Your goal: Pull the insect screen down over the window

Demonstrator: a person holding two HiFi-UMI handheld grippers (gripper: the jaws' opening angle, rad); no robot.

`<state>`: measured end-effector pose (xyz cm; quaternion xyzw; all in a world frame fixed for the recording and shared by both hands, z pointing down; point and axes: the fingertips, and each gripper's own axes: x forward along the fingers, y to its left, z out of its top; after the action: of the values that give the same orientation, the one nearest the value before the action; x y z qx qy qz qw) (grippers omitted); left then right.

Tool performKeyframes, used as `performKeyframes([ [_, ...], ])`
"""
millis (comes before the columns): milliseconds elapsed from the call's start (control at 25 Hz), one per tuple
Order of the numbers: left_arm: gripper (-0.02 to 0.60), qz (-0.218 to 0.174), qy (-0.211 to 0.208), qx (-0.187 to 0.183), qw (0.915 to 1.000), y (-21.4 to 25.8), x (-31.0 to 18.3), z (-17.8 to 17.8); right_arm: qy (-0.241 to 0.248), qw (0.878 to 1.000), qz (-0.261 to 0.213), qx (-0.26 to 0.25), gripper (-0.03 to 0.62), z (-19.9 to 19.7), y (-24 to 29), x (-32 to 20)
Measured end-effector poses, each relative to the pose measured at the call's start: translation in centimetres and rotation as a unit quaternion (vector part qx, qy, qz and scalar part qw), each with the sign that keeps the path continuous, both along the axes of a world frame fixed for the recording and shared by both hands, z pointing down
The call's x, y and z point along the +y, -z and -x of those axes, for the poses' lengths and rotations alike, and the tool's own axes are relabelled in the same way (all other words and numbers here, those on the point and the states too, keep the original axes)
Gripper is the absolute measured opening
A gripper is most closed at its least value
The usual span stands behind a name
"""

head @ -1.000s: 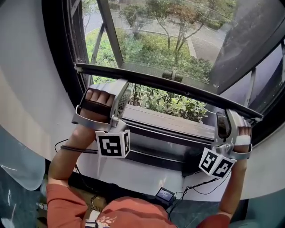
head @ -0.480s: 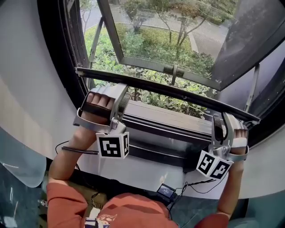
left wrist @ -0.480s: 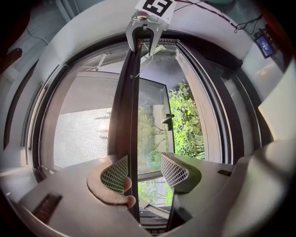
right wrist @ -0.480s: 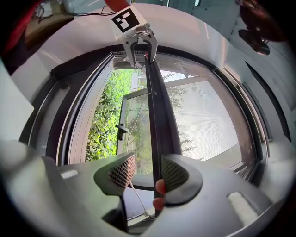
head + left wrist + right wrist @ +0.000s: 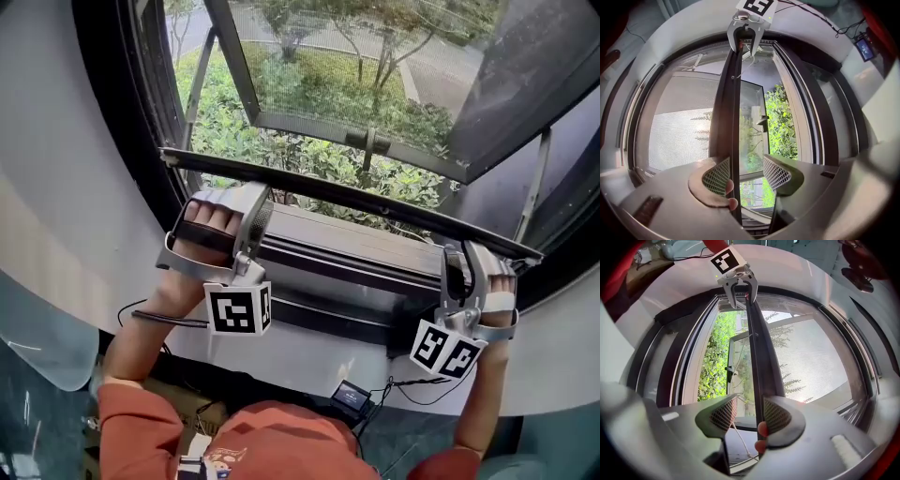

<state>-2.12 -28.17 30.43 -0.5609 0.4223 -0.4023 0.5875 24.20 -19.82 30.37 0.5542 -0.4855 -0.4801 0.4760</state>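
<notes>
Seen from overhead: insect screen (image 5: 394, 84) drawn most of the way down, its dark pull bar (image 5: 356, 199) spanning the window frame (image 5: 150, 131) from left side to right side and riding just above the window sill (image 5: 356, 246). Leaves only a narrow strip of open air under the bar, filled with green shrubs (image 5: 328, 159), beyond an outward-swung sash (image 5: 309, 129) behind the mesh.

Taken near each end, by the left gripper (image 5: 244, 197) at the frame's left side and the right gripper (image 5: 463, 255) at its right, probably to bring the bar down level rather than jam it askew in its tracks.

Straddled, not clamped: both sets of jaws spread wider than the bar. Pressed against one pad (image 5: 717, 176) in the left gripper view and one pad (image 5: 777, 417) in the right gripper view, with clear daylight to the opposite pad and fingertips (image 5: 731, 187) tucked alongside. Looks like hooking and dragging, which suits a slim rail needing only downward pull.

Judged close to done, with just the last stretch down to the sill left to cover.
</notes>
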Motion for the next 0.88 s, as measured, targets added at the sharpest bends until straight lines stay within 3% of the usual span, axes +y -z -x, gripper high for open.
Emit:
performKeyframes([
  [880,0.216,0.065,-0.012,-0.013,0.9977,-5.7,0.2,0.5,-0.007,0.997,0.073,-0.021,0.181,0.6,-5.6,0.3],
])
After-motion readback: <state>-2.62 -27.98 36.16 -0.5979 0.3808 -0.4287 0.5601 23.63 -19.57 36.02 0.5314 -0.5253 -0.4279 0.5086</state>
